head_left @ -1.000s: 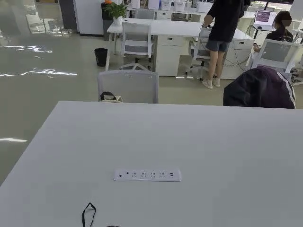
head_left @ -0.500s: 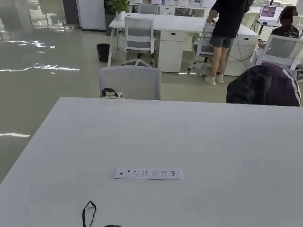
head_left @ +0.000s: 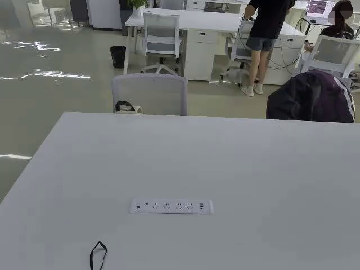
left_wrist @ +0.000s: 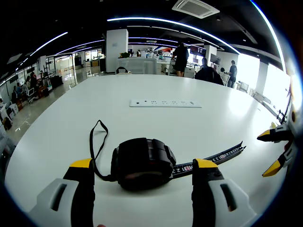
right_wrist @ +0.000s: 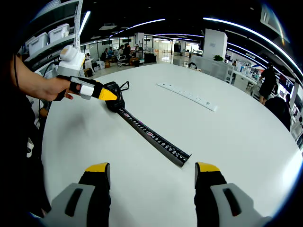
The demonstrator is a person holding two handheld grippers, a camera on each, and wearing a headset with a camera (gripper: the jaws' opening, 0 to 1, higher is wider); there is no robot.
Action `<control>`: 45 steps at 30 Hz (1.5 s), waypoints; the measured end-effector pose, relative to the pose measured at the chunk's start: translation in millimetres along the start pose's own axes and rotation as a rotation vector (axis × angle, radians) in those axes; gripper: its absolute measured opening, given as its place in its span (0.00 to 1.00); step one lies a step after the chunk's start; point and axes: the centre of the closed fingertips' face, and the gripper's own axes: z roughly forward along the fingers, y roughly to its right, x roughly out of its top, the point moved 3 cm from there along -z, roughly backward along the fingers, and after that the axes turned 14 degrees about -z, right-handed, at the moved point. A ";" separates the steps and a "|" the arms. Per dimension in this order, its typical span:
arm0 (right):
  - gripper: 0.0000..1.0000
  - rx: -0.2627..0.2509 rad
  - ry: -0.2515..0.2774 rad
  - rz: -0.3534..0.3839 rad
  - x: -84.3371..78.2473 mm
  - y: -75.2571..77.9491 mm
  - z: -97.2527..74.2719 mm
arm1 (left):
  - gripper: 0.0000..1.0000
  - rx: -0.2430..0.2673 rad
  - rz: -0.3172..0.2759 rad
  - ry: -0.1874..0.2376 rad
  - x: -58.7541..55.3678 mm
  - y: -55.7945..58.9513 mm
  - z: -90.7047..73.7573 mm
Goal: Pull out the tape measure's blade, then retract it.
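The black tape measure (left_wrist: 142, 163) lies on the white table (left_wrist: 71, 123), its case between the wide-apart fingers of my left gripper (left_wrist: 143, 165), which is open and not touching it. Its blade (left_wrist: 213, 157) is out and lies flat toward the right. In the right gripper view the blade (right_wrist: 151, 135) runs from the case (right_wrist: 114, 100) to its end hook, which rests just ahead of my right gripper (right_wrist: 152, 169), also open. The case's black wrist strap (head_left: 98, 256) shows at the bottom of the head view.
A white power strip (head_left: 171, 206) lies mid-table beyond the tape. A grey chair (head_left: 149, 94) and a chair with a dark jacket (head_left: 310, 97) stand at the far edge. A hand (right_wrist: 47, 87) holds the left gripper. People are at desks behind.
The head camera has tilted a little, so the picture has shifted. The strap and power strip lie where they were.
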 end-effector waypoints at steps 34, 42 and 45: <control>0.39 0.340 -0.026 -0.270 -27.0 54.8 44.6 | 0.73 0.030 -0.063 -0.017 -4.7 2.5 18.4; 0.30 0.415 -0.018 -0.286 -31.3 56.0 53.5 | 0.70 0.044 -0.070 -0.013 -5.3 1.7 17.9; 0.28 0.432 -0.013 -0.294 -28.4 55.9 54.6 | 0.68 0.049 -0.080 -0.009 -5.6 -0.6 20.0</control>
